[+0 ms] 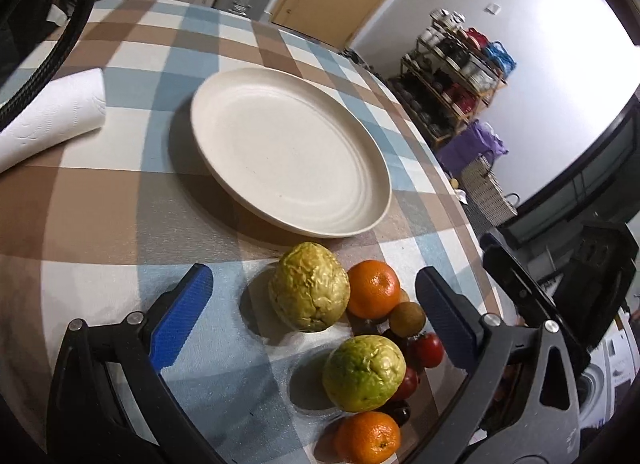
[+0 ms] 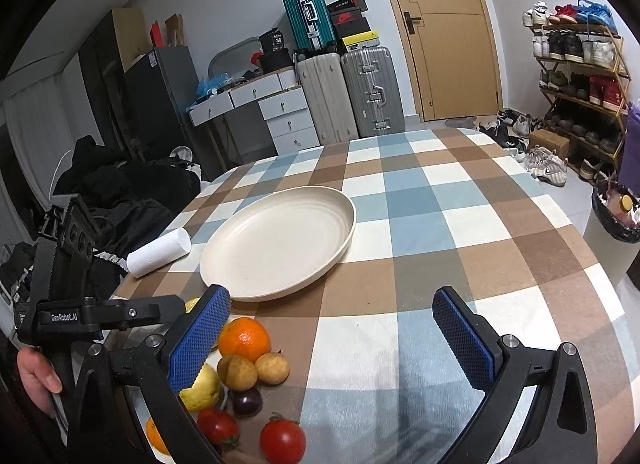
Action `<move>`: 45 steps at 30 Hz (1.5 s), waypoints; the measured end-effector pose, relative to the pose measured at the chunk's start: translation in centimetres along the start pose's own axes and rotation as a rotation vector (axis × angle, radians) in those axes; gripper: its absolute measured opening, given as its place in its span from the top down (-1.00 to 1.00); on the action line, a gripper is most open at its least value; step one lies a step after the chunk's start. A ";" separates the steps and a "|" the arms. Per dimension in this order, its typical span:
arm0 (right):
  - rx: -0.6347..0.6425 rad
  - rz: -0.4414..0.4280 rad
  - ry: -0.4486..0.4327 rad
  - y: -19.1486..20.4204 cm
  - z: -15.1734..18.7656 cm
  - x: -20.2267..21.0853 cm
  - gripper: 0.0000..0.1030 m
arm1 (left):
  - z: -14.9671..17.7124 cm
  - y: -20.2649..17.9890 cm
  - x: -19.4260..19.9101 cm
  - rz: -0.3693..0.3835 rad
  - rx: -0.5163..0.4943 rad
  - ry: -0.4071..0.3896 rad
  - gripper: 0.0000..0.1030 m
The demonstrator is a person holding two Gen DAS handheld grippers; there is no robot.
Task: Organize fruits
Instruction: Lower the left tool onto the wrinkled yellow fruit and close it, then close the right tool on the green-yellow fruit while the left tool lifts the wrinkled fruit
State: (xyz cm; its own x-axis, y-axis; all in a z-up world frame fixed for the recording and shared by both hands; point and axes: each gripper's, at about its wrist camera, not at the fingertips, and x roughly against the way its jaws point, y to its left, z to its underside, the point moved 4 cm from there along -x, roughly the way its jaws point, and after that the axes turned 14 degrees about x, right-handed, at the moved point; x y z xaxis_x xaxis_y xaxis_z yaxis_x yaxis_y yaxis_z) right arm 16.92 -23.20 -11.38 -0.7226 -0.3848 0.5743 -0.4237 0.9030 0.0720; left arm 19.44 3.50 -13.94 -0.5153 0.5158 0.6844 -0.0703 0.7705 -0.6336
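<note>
Left claw (image 1: 314,312) gapes wide above the nearest guava (image 1: 308,287), gripping nothing; right claw (image 2: 332,338) likewise wide and empty. Plate (image 1: 240,84) bare; all fruits lie clustered on the table (image 1: 100,204) beside it, sorting not begun

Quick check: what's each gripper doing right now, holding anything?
Left gripper: open, holding nothing.
Right gripper: open, holding nothing.

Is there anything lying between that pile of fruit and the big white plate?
No. In the left wrist view only bare checked tablecloth separates the nearest guava from the plate. The right wrist view shows the same gap.
</note>
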 end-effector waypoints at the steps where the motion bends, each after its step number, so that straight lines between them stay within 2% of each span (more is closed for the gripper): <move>1: -0.004 -0.005 0.003 -0.1 0.0 -0.3 -1.00 | -0.1 0.0 -0.3 0.000 -0.010 0.009 -0.87; 5: -0.013 -0.030 0.010 -0.1 0.2 -0.9 -1.00 | -0.8 0.3 -1.8 0.026 -0.007 0.059 -0.57; 7: -0.008 -0.036 0.005 0.0 0.1 -1.0 -1.00 | -1.0 0.3 -2.5 0.040 0.004 0.081 -0.36; 9: 0.011 -0.033 -0.005 0.3 0.0 -1.0 -1.00 | -1.1 0.3 -2.9 0.043 0.001 0.087 -0.26; 13: 0.031 -0.043 -0.011 1.0 0.1 -0.9 -1.00 | -1.4 0.5 -3.8 0.046 0.002 0.112 0.17; 25: 0.057 -0.056 -0.025 2.0 -0.1 0.1 -1.00 | -0.5 0.3 -2.2 0.062 0.013 0.081 0.19; 29: 0.098 -0.097 -0.052 3.3 -0.4 1.0 -1.00 | -0.4 0.3 -0.8 0.072 0.015 0.049 0.19; 35: 0.255 -0.151 -0.067 7.9 0.1 2.3 -1.00 | -0.5 0.8 2.0 0.083 0.022 0.005 0.19; 41: 0.472 -0.087 -0.057 12.8 1.3 2.5 -0.97 | 0.0 1.4 4.9 0.093 0.022 -0.037 0.19; 45: 0.542 -0.061 -0.008 14.8 2.2 1.8 -0.70 | 0.5 2.0 6.0 0.098 0.021 -0.052 0.19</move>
State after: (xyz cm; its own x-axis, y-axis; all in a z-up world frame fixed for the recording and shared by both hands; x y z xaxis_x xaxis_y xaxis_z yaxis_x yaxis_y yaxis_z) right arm 8.16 -10.98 -11.08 -0.6907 -0.4369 0.5762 -0.6847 0.6514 -0.3268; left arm 15.81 7.91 -11.26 -0.5643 0.5679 0.5993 -0.0351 0.7087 -0.7046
